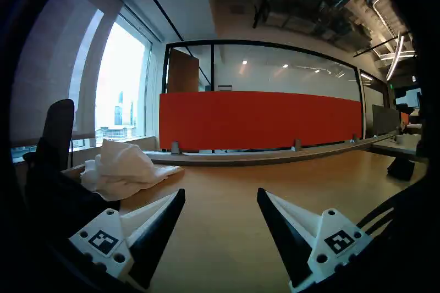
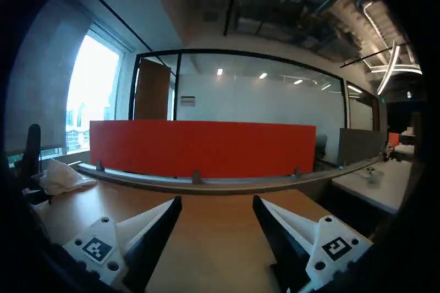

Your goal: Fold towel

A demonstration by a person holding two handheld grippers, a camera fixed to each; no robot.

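A white towel [image 1: 124, 169] lies crumpled in a heap on the wooden desk [image 1: 231, 199], at the far left of the left gripper view. My left gripper [image 1: 220, 191] stands open low over the desk, with nothing between its fingers; the towel is ahead and to its left. In the right gripper view the same towel [image 2: 61, 177] is small and far off at the left edge. My right gripper [image 2: 215, 198] is open too, hovering above the bare desk [image 2: 214, 238] with nothing held.
A red divider panel [image 1: 258, 120] runs along the back edge of the desk. A black office chair [image 1: 52, 139] stands at the left behind the towel. A dark object [image 1: 401, 167] rests at the right. Another white desk [image 2: 379, 183] stands to the right.
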